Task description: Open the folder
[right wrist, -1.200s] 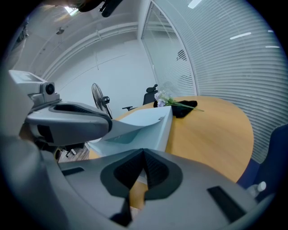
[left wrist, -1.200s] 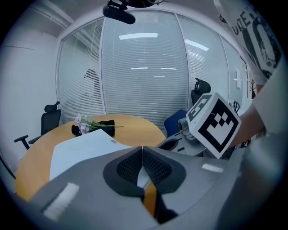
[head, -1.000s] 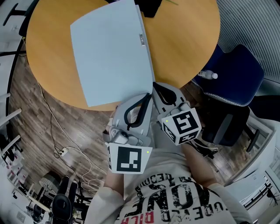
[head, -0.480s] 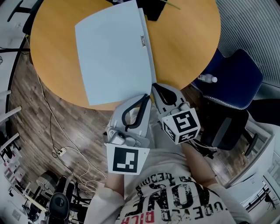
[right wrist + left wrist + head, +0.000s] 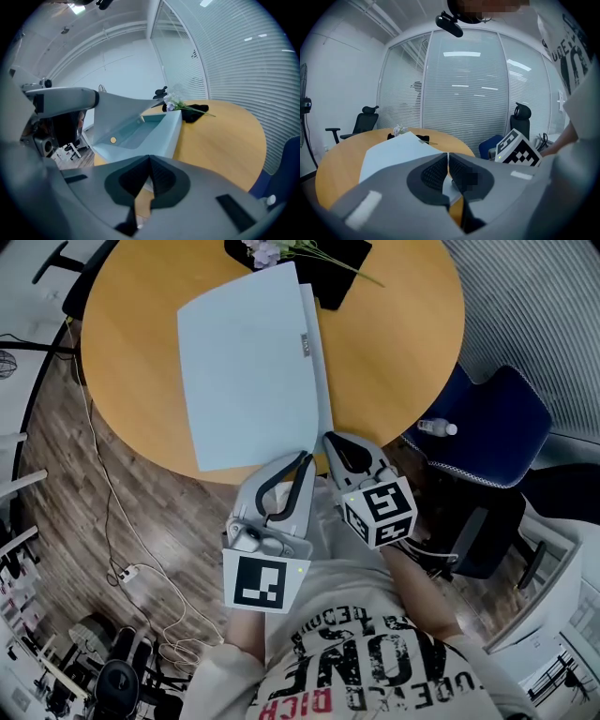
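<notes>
Folder [image 5: 253, 362]: on table [image 5: 403, 352], cover [image 5: 119, 107] part raised.
Left gripper [image 5: 307, 457]: your jaws pinch the cover.
Right gripper [image 5: 326, 438]: closed on its base corner.

My left claw [image 5: 306, 458] hides a bit of the folder's [image 5: 248, 362] near edge. The label [image 5: 305, 341] on the folder's side is too tiny to read.

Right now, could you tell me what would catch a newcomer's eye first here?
A pale blue folder lies on the round table, its cover pinched and raised at the near corner by the left tool. The right tool grips the corner beside it, and flowers lie at the table's far edge.
</notes>
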